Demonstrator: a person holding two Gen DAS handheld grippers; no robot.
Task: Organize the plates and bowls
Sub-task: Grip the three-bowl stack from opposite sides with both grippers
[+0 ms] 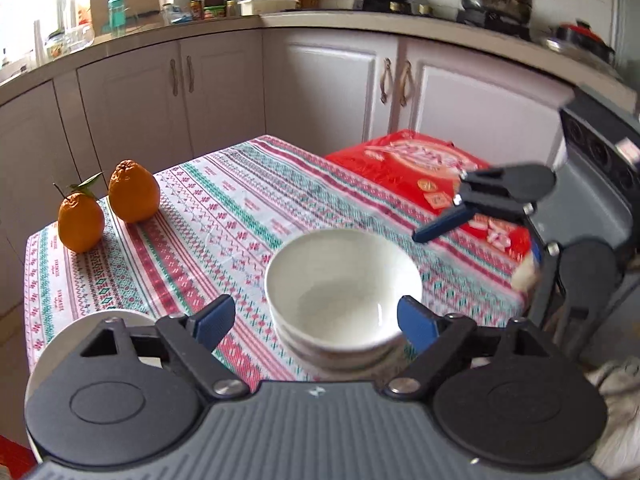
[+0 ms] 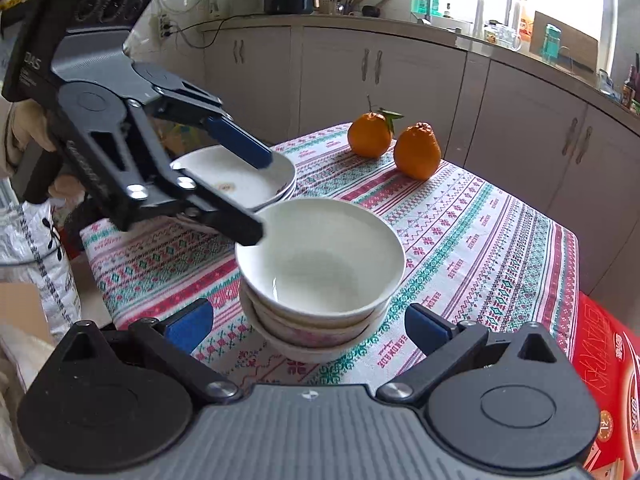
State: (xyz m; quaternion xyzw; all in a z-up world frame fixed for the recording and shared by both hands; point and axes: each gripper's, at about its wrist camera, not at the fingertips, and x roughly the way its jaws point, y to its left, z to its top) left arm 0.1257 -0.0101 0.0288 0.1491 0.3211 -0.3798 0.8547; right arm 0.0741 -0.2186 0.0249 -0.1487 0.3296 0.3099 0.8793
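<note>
A stack of white bowls (image 1: 344, 292) (image 2: 320, 264) stands on the patterned tablecloth (image 1: 224, 208) (image 2: 460, 232). My left gripper (image 1: 316, 320) is open just above the stack's near rim, one finger on each side, holding nothing. From the right wrist view the left gripper (image 2: 260, 196) hangs over the far rim of the bowls. My right gripper (image 2: 308, 326) is open and empty in front of the stack; in the left wrist view it (image 1: 440, 224) hovers right of the bowls. A stack of white plates (image 2: 244, 180) lies behind the bowls, and a plate edge (image 1: 100, 316) shows at lower left.
Two oranges (image 1: 108, 208) (image 2: 396, 140) sit at the table's far corner. A red package (image 1: 432, 176) (image 2: 600, 392) lies at the table edge. Kitchen cabinets (image 1: 320, 80) and a cluttered counter run behind. A white sack (image 2: 36, 264) stands beside the table.
</note>
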